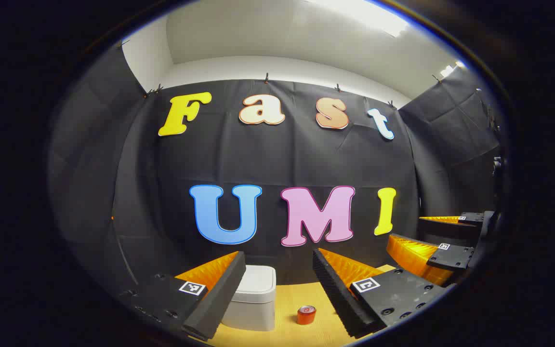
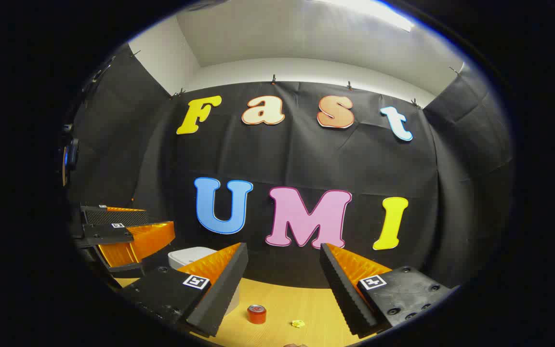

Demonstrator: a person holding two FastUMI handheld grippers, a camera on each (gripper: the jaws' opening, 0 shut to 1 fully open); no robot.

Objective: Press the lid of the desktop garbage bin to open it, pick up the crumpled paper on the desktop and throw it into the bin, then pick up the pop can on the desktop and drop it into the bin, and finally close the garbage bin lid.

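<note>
On the wooden tabletop (image 1: pixel 292 299), the white desktop garbage bin (image 1: pixel 253 299) is your landmark, standing near the black cloth wall with its lid down. In the left gripper view, the red pop can (image 1: pixel 306 314) stands upright just to the right of the bin, apart from it. In the right gripper view, the same can (image 2: pixel 256 313) sits right of the bin (image 2: pixel 188 256), and the small yellow crumpled paper (image 2: pixel 298 323) lies on the tabletop farther right of the can, well clear of the bin.

Your left gripper (image 1: pixel 277 289) hangs above the tabletop with its fingers spread wide and holding nothing; the bin shows behind its left finger. Your right gripper (image 2: pixel 282 289) is likewise raised, fingers released and empty, with can and paper showing between them. Each gripper also appears at the edge of the other's view, off to the side of the bin.
</note>
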